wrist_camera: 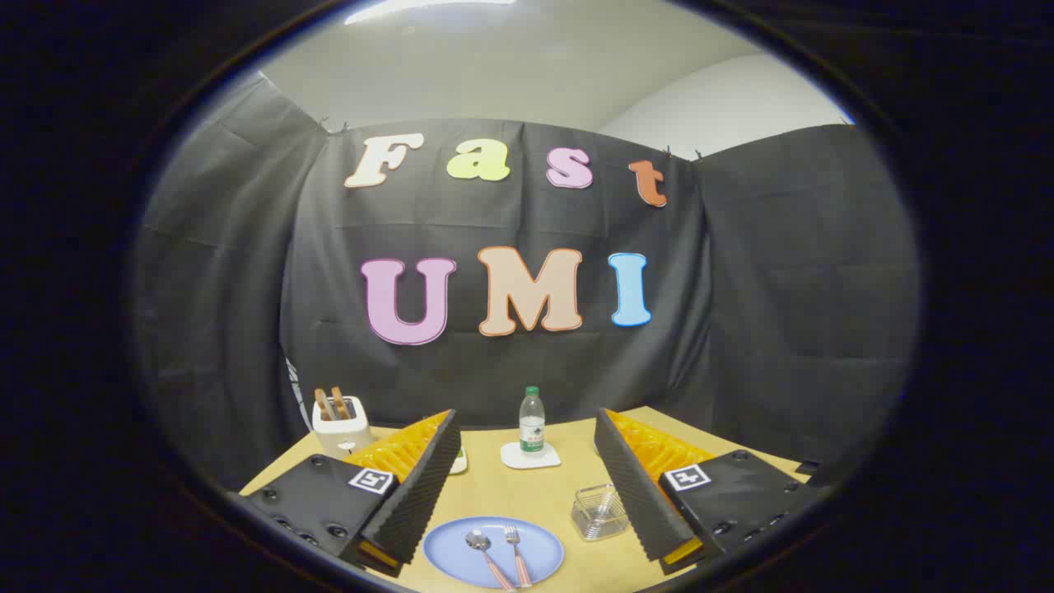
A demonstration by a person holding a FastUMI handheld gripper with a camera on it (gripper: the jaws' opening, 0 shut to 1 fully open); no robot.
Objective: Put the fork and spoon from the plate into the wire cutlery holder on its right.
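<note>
The gripper [527,494] hangs above the near part of the table with its fingers [416,494] spread wide and nothing between them, a stance that suits an approach: the gap already spans more than the width of either utensil. Directly below and between the fingers lies the blue plate [449,550], flat on the wooden table [527,494]. On it the spoon [484,556] lies to the left and the fork [516,553] just beside it on the right, roughly parallel, heads pointing far and handles running toward the near edge. Lying so, each offers a slim handle that the fingers could pinch from above.

Just right of the plate, close to the right finger, stands the cutlery holder [599,512], its mouth facing up so that utensils can be dropped in handle or head first. At this size it looks pale and see-through, and I cannot make out its wires clearly; it appears empty. Neither utensil has been moved yet, so I judge the task is at its start.

Farther off, a water bottle [532,420] stands upright on a white coaster [529,457] near the table's far edge. At the far left a white toaster [341,428] holds two slices of toast [331,403] upright in its slots.
</note>
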